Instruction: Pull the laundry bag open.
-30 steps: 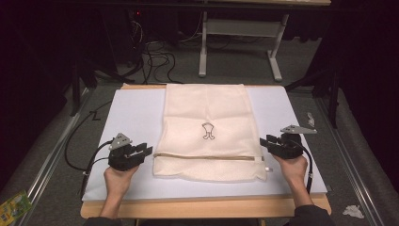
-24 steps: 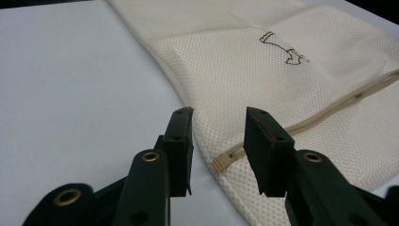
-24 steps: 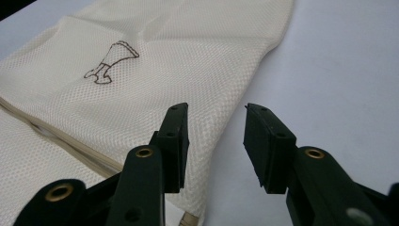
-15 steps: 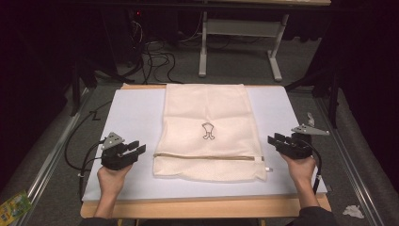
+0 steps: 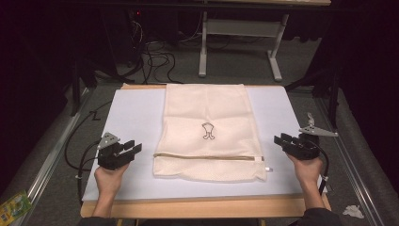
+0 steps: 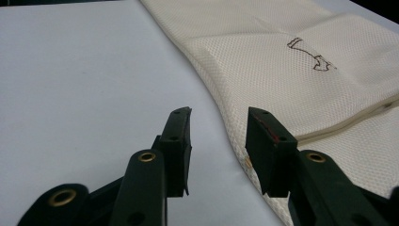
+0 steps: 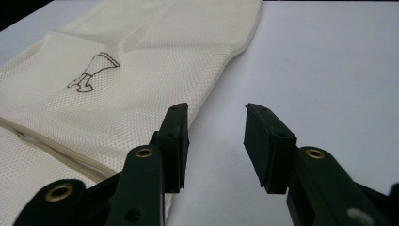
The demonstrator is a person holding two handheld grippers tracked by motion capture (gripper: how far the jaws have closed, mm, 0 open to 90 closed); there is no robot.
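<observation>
Both grippers, left (image 5: 133,148) & right (image 5: 283,140), are sitting with jaws apart and empty; left's have just been opening. Mesh bag (image 5: 207,129) is lying flat mid-mat (image 5: 131,117), zip (image 5: 207,156) toward the person. Probably going for the near corners (approach low, pinch both layers). Zip pull is hard to make out.

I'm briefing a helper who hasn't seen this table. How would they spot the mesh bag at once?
On the white mat covering the table, the mesh bag lies flat in the middle, between the two grippers. It is cream netting with a small dark emblem and a zip across its near end.
</observation>
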